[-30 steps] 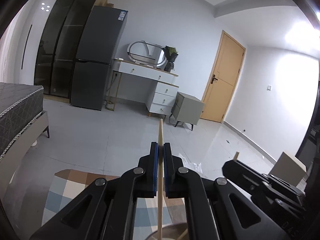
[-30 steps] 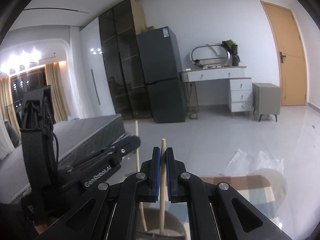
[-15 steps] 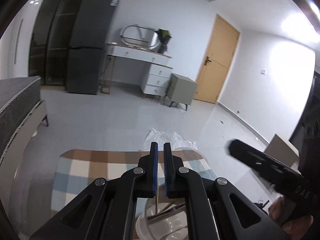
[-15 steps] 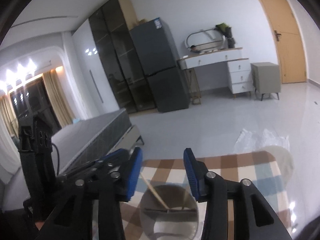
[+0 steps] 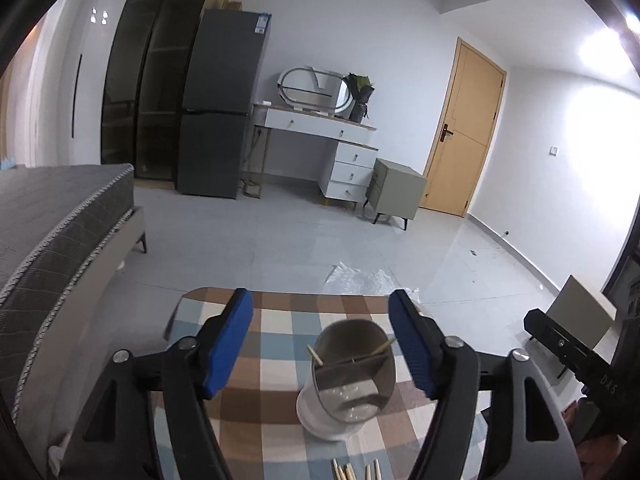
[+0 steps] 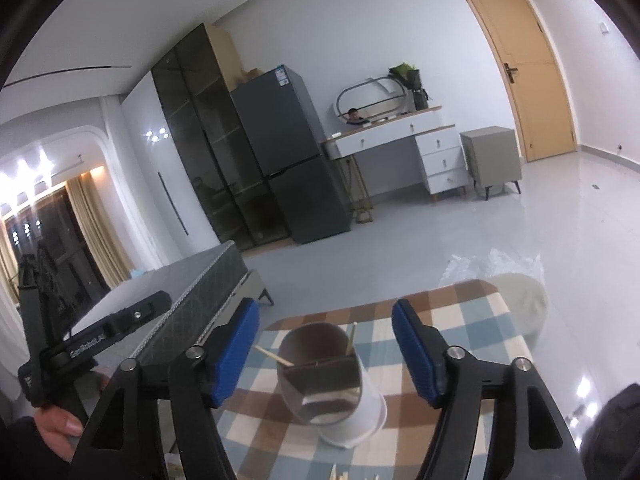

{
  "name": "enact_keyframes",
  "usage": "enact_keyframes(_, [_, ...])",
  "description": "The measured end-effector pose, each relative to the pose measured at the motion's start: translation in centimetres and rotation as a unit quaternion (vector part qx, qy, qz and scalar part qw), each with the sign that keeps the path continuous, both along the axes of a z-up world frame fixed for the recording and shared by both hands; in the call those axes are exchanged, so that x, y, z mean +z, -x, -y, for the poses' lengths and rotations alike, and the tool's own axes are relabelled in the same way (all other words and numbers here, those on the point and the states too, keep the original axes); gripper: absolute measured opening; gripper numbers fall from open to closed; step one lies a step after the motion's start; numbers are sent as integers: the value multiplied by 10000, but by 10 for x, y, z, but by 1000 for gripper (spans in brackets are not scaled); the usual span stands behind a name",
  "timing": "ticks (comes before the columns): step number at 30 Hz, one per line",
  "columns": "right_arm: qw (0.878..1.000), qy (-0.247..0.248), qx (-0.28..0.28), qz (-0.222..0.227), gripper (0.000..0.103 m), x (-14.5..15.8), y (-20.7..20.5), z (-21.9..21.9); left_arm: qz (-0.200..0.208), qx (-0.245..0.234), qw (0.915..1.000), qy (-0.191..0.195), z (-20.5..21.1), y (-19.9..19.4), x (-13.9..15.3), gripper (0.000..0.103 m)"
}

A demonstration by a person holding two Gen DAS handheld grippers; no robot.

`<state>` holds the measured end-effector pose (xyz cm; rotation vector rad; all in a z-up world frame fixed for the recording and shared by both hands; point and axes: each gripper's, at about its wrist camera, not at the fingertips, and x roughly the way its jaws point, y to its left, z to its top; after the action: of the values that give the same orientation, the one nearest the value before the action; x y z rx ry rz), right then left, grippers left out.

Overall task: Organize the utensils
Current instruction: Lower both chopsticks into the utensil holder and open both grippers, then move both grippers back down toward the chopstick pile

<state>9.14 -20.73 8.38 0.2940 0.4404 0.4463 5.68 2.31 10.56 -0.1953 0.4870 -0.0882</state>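
A grey utensil holder [image 5: 349, 376] with a white base and an inner divider stands on the checked tablecloth [image 5: 280, 328]; it also shows in the right wrist view [image 6: 326, 376]. Two wooden chopsticks [image 5: 315, 356] lean inside it, their tips poking over the rim [image 6: 267, 354]. My left gripper [image 5: 322, 344] is open and empty, above and in front of the holder. My right gripper [image 6: 326, 350] is open and empty over the holder too. More wooden chopsticks [image 5: 346, 472] lie on the cloth at the bottom edge.
The table's far edge [image 5: 304, 294] drops to a grey tiled floor with crumpled plastic [image 5: 368, 278]. A bed [image 5: 52, 216] stands to the left. The other handheld gripper [image 6: 92, 344] shows at the left of the right wrist view.
Both grippers held a chopstick upright over the holder a second ago. The right opened first, then the left; both chopsticks now rest in the holder and both grippers have pulled back.
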Motion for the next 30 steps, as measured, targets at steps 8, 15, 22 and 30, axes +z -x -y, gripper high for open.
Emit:
enact_keyframes(8, [10000, -12, -39, 52, 85, -5, 33, 3, 133, 51, 9998, -108, 19, 29, -3, 91])
enact_keyframes(15, [9997, 135, -51, -186, 91, -29, 52, 5, 116, 132, 9995, -244, 26, 40, -19, 100])
enact_keyframes(22, [9983, 240, -138, -508, 99, -64, 65, 15, -82, 187, 9993, -304, 25, 41, -47, 101])
enact_keyframes(30, [9884, 363, -42, -1475, 99, -105, 49, 17, -818, 409, 9956, -227, 17, 38, -110, 101])
